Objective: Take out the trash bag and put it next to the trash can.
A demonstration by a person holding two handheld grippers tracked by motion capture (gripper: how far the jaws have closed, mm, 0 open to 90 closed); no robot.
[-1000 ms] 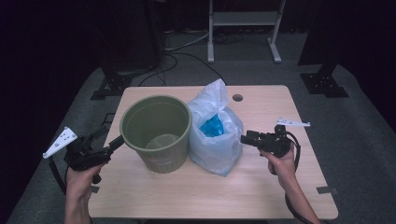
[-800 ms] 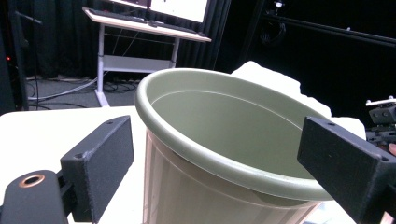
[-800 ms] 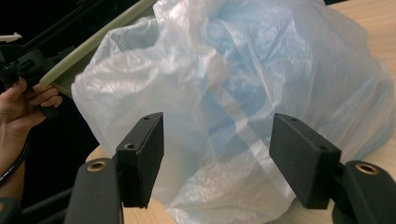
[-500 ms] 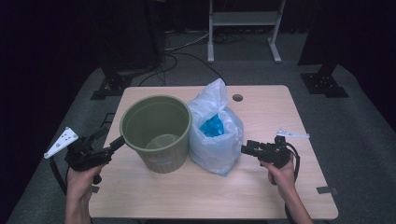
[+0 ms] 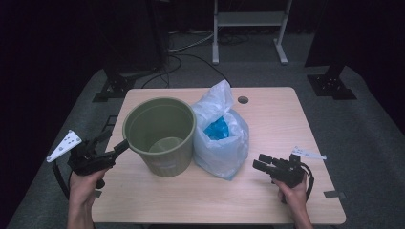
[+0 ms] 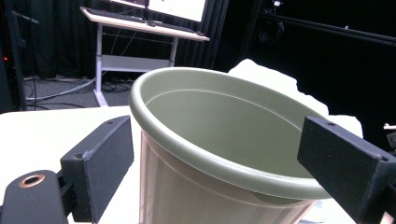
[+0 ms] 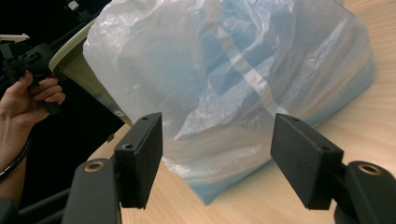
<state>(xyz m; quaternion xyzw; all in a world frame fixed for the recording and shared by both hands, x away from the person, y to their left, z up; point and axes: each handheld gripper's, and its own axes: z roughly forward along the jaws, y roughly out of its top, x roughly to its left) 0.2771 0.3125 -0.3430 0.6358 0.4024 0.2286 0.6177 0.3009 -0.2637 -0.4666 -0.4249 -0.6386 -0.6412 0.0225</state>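
A dark room is surrounding the pale wooden table [image 5: 267, 200], where a translucent plastic bag [image 5: 220, 143] with blue contents is leaning against a green bucket [image 5: 160, 136]. The right gripper [image 5: 258, 161] is pointing at the bag's lower corner just ahead, jaws spread wide and holding nothing. The left gripper [image 5: 125, 145] is waiting open-jawed at the bucket's rim, gripping nothing

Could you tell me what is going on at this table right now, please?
A person holds a tool in each hand at a wooden table. The left tool sits open at the rim of a green bin. The right tool is open, aimed at the clear plastic bag with blue contents beside the bin, not touching it.
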